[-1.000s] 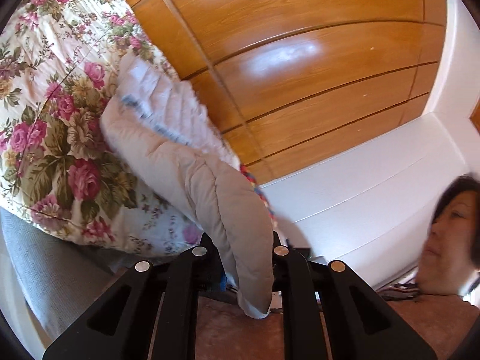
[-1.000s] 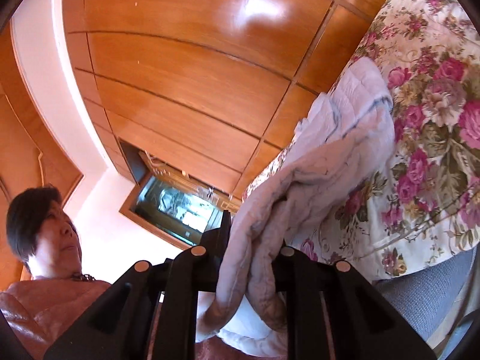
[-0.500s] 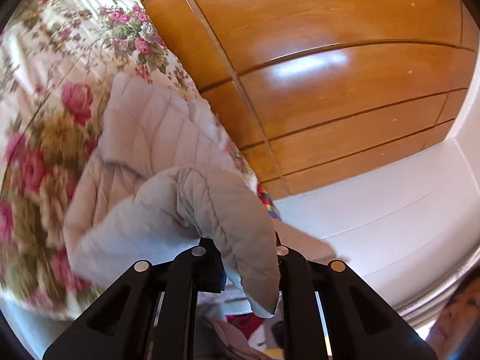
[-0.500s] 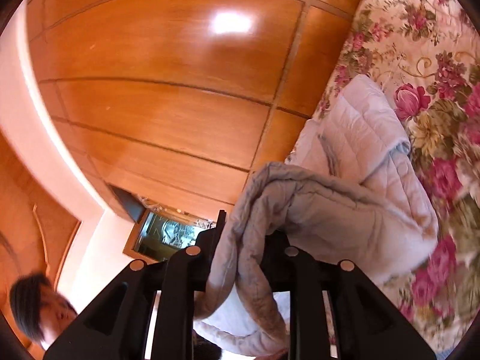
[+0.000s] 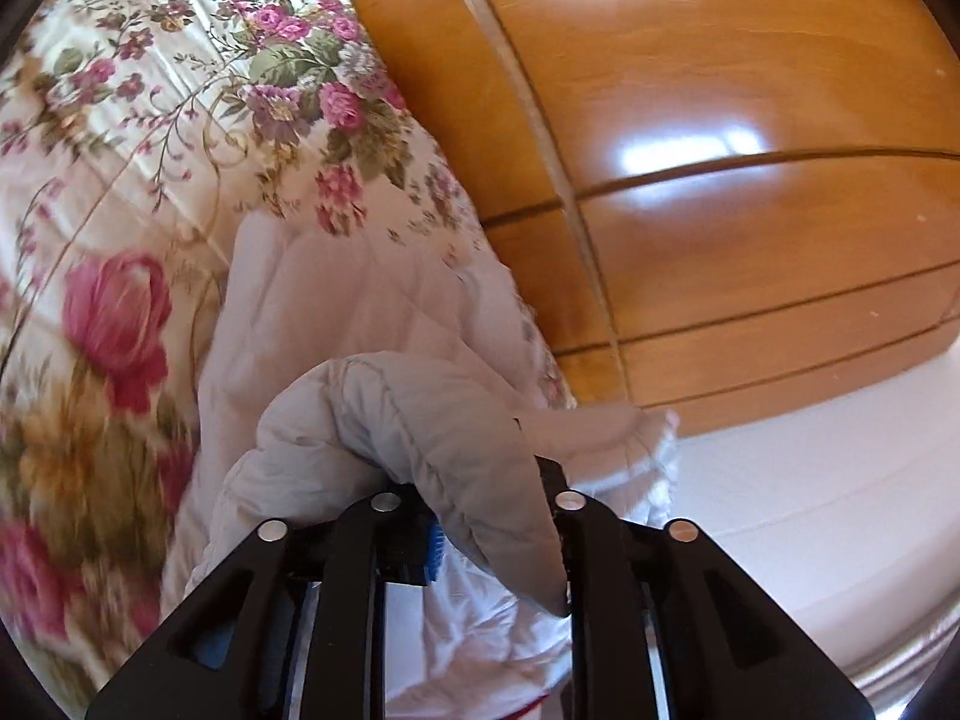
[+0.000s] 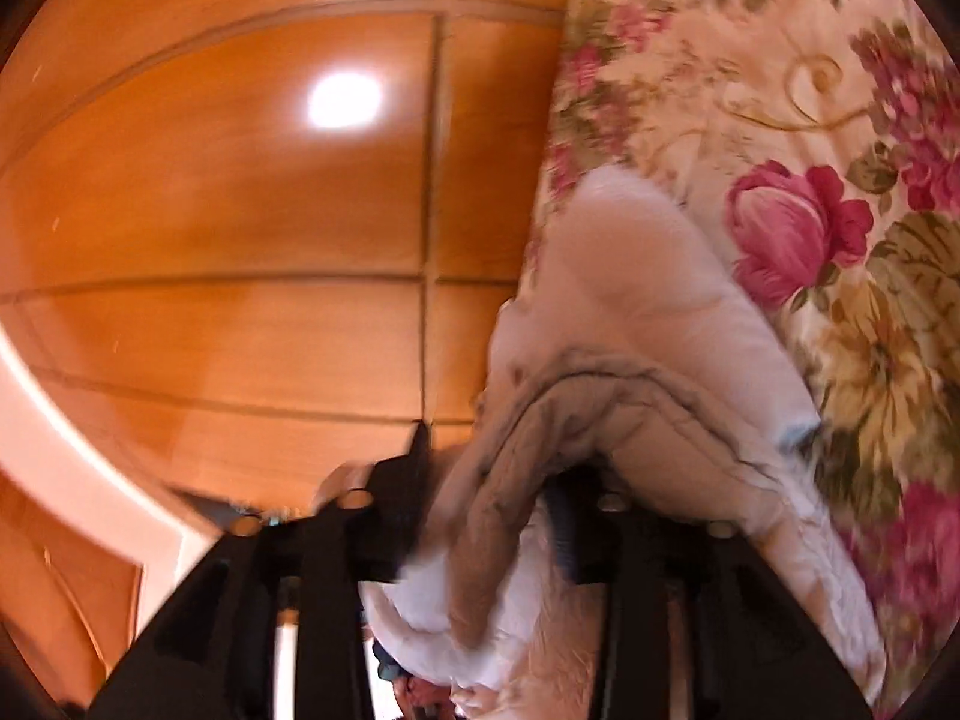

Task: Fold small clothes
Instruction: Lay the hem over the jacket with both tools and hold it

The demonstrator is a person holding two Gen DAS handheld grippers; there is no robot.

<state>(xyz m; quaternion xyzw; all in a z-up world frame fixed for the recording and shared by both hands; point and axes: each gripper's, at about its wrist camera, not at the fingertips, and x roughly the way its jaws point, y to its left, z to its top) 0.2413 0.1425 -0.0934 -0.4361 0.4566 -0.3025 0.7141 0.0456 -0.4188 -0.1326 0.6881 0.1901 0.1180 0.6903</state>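
A small pale grey quilted garment [image 5: 336, 324] lies on the floral bedspread [image 5: 120, 120]. My left gripper [image 5: 480, 516] is shut on a folded edge of it [image 5: 456, 468], which drapes between the jaws. In the right wrist view my right gripper [image 6: 492, 510] is shut on another edge of the same garment [image 6: 648, 324], bunched over the jaws. The near part of the garment is doubled back over the part lying on the bed.
The bedspread [image 6: 810, 120] fills one side of each view. Glossy wooden wardrobe panels [image 5: 720, 180] stand just beyond the bed and also show in the right wrist view [image 6: 240, 210]. A white surface [image 5: 810, 510] lies at the lower right.
Both grippers have carried the held edges forward over the garment toward the bed, so the fold has closed up. The person's face has left both views.
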